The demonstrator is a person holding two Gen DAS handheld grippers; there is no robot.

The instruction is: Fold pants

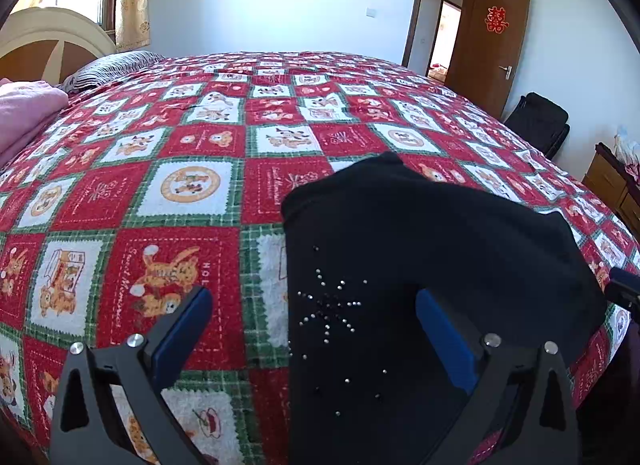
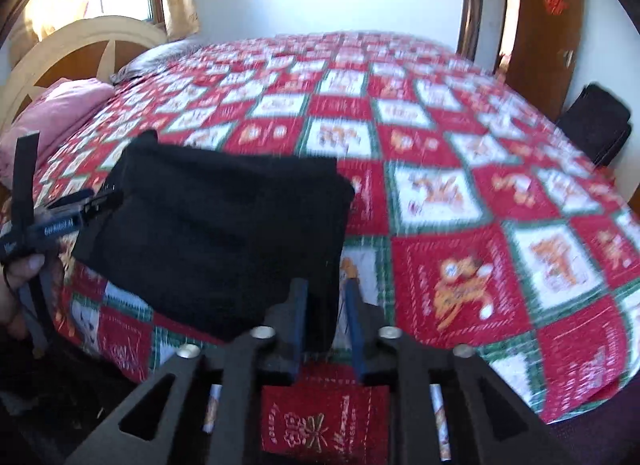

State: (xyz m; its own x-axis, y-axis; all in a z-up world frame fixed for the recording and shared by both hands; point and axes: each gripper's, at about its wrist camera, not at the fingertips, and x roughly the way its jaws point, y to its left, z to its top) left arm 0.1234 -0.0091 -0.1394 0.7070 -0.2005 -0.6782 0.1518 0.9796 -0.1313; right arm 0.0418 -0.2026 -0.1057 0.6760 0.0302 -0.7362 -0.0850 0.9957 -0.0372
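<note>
holding my left hand-held gripper point(image 1: 312, 329) wide apart over the folded pants point(image 1: 420, 265) on the bed point(image 1: 160, 185), while the right hand-held gripper point(image 2: 326, 305) sits part open at their corner, gripping nothing, likely just letting go.

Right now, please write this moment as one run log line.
pants: folded, on bed | left gripper: open, over pants | right gripper: open, at pants edge

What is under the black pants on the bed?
The black pants lie folded on the red checked blanket with teddy bear pictures. The squares right beneath them are covered, so those pictures cannot be seen.
</note>
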